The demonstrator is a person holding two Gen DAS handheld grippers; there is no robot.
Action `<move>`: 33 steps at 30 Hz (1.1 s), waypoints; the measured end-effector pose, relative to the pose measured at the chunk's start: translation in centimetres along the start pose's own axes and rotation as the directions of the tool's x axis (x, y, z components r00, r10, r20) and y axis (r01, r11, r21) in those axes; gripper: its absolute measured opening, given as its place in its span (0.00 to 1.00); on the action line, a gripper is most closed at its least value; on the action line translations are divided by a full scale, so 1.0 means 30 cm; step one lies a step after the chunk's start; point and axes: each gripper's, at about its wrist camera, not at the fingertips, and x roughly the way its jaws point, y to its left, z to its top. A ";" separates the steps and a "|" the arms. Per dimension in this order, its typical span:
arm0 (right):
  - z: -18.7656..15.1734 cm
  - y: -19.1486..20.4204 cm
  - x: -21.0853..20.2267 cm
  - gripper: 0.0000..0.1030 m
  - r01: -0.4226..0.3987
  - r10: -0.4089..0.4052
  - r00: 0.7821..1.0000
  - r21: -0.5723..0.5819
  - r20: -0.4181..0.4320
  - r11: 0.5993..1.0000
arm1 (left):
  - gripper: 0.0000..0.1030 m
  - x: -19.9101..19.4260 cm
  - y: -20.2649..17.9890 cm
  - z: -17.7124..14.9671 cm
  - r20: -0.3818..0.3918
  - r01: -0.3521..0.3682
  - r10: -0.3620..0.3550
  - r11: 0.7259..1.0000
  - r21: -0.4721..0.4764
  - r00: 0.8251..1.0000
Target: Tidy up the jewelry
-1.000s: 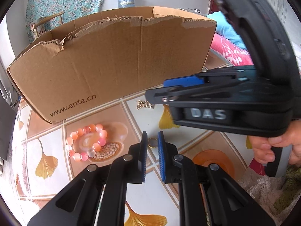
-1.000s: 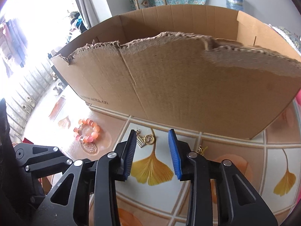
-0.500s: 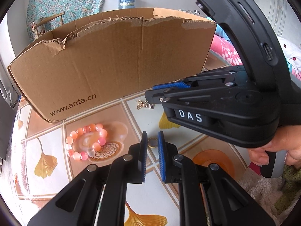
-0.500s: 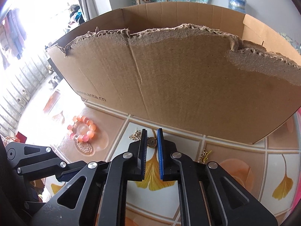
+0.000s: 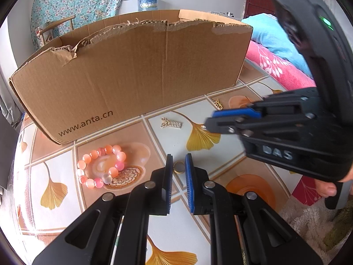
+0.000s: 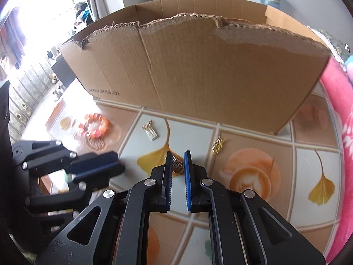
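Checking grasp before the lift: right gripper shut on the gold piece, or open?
Shut on it: the right gripper pads pinch the gold pendant between the fingertips, off the tiled tabletop.

We hold both black, blue-padded claws tilted downward, left claw (image 5: 178,169) and right claw (image 6: 178,162) each pinched nearly closed.

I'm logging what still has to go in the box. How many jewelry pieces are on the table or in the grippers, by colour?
Pink-orange: 1, the bead bracelet.
Gold: 4, the ring in the left gripper, the round piece in the right gripper, the abacus charm, the small clasp.
Total: 5.
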 end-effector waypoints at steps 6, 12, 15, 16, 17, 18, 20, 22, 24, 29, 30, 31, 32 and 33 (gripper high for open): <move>-0.045 -0.015 -0.045 0.18 -0.014 0.014 1.000 0.001 0.004 1.000 | 0.11 -0.003 0.006 -0.001 0.006 0.012 -0.012 1.000 0.006 1.000; -0.055 -0.030 -0.073 0.23 -0.006 0.006 1.000 -0.017 0.018 1.000 | 0.12 -0.004 0.021 -0.004 0.005 0.035 -0.035 0.999 -0.004 0.999; -0.057 -0.024 -0.064 0.23 0.004 -0.003 1.000 -0.032 0.015 0.999 | 0.16 -0.013 0.020 -0.009 0.000 0.032 -0.032 0.999 0.002 0.999; -0.060 -0.024 -0.062 0.23 0.004 -0.003 1.000 -0.037 0.016 0.999 | 0.17 -0.017 0.020 -0.012 -0.001 0.033 -0.033 0.999 0.003 0.999; -0.064 -0.024 -0.062 0.23 0.004 -0.004 1.000 -0.044 0.016 0.999 | 0.17 -0.021 0.020 -0.016 -0.002 0.034 -0.034 0.999 0.004 0.999; -0.064 -0.015 -0.048 0.23 0.007 -0.007 1.000 -0.051 0.014 0.999 | 0.17 -0.021 0.020 -0.019 -0.007 0.031 -0.031 1.000 0.003 0.999; -0.067 -0.005 -0.034 0.24 0.017 -0.016 1.000 -0.073 0.006 0.997 | 0.17 -0.023 0.018 -0.023 -0.008 0.026 -0.026 1.000 0.003 1.000; -0.066 0.014 -0.027 0.23 0.029 -0.028 1.000 -0.095 0.012 0.995 | 0.17 -0.024 0.017 -0.023 -0.010 0.022 -0.021 1.000 0.003 1.000; -0.064 0.022 -0.023 0.17 0.035 -0.034 0.999 -0.109 0.012 0.993 | 0.17 -0.026 0.016 -0.023 -0.008 0.021 -0.021 1.000 0.003 1.000; -0.066 0.016 -0.018 0.08 0.013 -0.012 1.000 -0.092 0.013 0.996 | 0.17 -0.031 0.014 -0.025 -0.009 0.018 -0.018 1.000 0.006 1.000; -0.066 0.011 -0.018 0.08 0.009 -0.008 1.000 -0.084 0.013 0.996 | 0.17 -0.032 0.014 -0.024 -0.010 0.018 -0.018 1.000 0.006 1.000; -0.068 0.005 -0.021 0.08 0.002 -0.001 1.000 -0.074 0.013 0.997 | 0.17 -0.033 0.012 -0.023 -0.010 0.016 -0.016 1.000 0.007 1.000; -0.070 -0.001 -0.025 0.08 -0.004 0.005 1.000 -0.066 0.014 0.998 | 0.17 -0.033 0.011 -0.023 -0.009 0.014 -0.014 1.000 0.009 1.000; -0.071 -0.010 -0.033 0.08 -0.006 0.007 1.000 -0.061 0.016 0.998 | 0.17 -0.035 0.010 -0.022 -0.007 0.012 -0.012 1.000 0.009 1.000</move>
